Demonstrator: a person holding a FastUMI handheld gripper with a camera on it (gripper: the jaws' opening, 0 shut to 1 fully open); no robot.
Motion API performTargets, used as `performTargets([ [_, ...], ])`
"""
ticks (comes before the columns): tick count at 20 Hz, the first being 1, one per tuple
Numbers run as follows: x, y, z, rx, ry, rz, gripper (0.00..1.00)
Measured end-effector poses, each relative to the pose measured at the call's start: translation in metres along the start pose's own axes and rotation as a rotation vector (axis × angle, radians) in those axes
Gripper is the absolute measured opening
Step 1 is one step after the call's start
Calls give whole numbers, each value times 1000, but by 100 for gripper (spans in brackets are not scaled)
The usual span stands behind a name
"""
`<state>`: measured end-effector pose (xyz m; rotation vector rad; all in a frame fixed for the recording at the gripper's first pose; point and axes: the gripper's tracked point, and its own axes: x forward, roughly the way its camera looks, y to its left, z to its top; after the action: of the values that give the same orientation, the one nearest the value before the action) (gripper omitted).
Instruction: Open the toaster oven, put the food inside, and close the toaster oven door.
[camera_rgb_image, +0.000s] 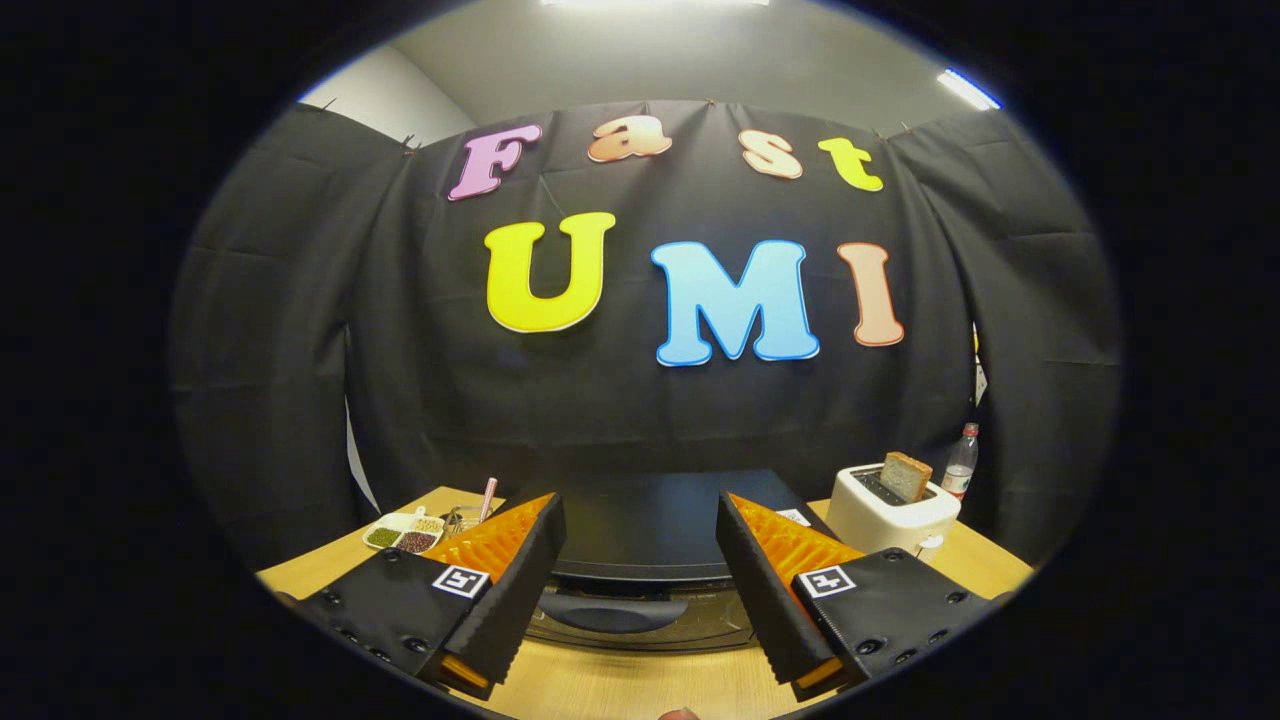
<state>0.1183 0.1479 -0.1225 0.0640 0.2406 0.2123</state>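
A black toaster oven (655, 520) sits on the wooden table (620, 685), seen from above its top. Its door is closed, and the curved handle (612, 611) lies at the front, just ahead of and between my fingers. My gripper (640, 555) is open, with the left finger (510, 570) and right finger (765, 575) spread wide, one over each front corner of the oven, and nothing held between them. A small brownish bit (680, 714) peeks in on the table below the fingers; I cannot tell what it is.
A white pop-up toaster (890, 512) with a slice of bread (905, 475) in its slot stands to the right of the oven, and a clear bottle (960, 462) is behind it. To the left are a white divided dish (405, 532) of beans and a small glass with a straw (487, 498).
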Motion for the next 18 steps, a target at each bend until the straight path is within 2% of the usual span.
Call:
performTargets([
  [13, 31, 7, -86, 22, 234, -44, 97],
  [18, 25, 11, -87, -20, 216, -54, 98],
])
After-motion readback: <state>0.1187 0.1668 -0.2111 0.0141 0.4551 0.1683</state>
